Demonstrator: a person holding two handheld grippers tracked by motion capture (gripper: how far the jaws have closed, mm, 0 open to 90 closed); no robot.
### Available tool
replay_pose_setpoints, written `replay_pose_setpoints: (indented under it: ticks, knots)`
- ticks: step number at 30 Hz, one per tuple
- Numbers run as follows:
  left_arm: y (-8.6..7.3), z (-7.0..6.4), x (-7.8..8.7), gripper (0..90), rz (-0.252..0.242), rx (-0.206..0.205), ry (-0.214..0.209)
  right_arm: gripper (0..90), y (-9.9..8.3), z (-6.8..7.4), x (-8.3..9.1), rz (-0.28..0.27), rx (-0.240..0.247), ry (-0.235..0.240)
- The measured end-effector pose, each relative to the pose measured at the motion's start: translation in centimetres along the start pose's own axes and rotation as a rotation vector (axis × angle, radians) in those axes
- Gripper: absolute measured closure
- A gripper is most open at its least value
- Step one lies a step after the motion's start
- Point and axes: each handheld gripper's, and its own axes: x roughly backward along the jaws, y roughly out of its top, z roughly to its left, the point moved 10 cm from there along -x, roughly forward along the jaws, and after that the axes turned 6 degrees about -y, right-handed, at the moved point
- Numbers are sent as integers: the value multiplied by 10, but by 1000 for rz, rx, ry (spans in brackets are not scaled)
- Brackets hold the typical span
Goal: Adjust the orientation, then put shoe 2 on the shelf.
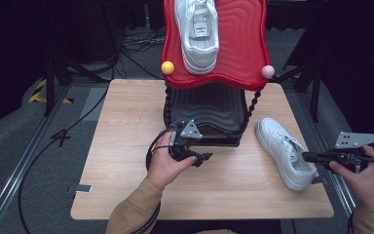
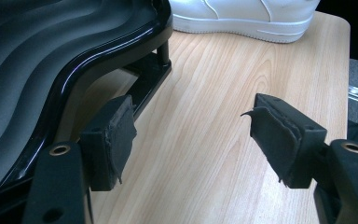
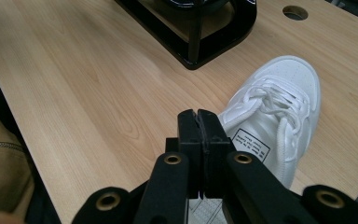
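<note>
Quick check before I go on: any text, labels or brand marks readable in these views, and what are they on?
No text can be read.
Tongue label of the white lace-up sneaker on the wooden table: boxed print of several lines, too blurred to read.
Tongue label of the white sneaker on the red wavy shelf: too small to read.

wooden table (image 1: 126,146), black rack (image 1: 209,139), white sneaker (image 1: 282,151)
</note>
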Motion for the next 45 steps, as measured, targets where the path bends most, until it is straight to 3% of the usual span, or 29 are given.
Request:
replay_pose_setpoints:
  ticks: [11, 16, 19, 20, 27, 32, 35, 39, 45]
  knots:
    - [0, 0, 2, 312, 1, -4, 3, 757, -9, 3, 6, 50, 16, 31]
    - [-1, 0, 2, 312, 4, -5, -1, 699, -21, 5, 2, 139, 53, 50]
    - [-1, -1, 2, 312, 6, -5, -1, 681, -25, 4, 0, 163, 59, 48]
    - [-2, -1, 2, 311, 8, -5, -1, 679, -30, 5, -3, 202, 67, 57]
    - [-2, -1, 1, 311, 13, -7, -2, 647, -39, 9, -7, 264, 89, 91]
    - [-2, -1, 1, 312, 10, -4, -4, 646, -46, 10, -13, 304, 127, 100]
    - [-3, -1, 0, 312, 17, -4, -6, 725, -49, 8, -20, 324, 166, 99]
    - [-3, -1, 1, 312, 11, 1, -5, 759, -46, 10, -20, 321, 186, 94]
    - [-3, -1, 2, 313, 10, 0, -7, 773, -33, 25, -31, 297, 172, 128]
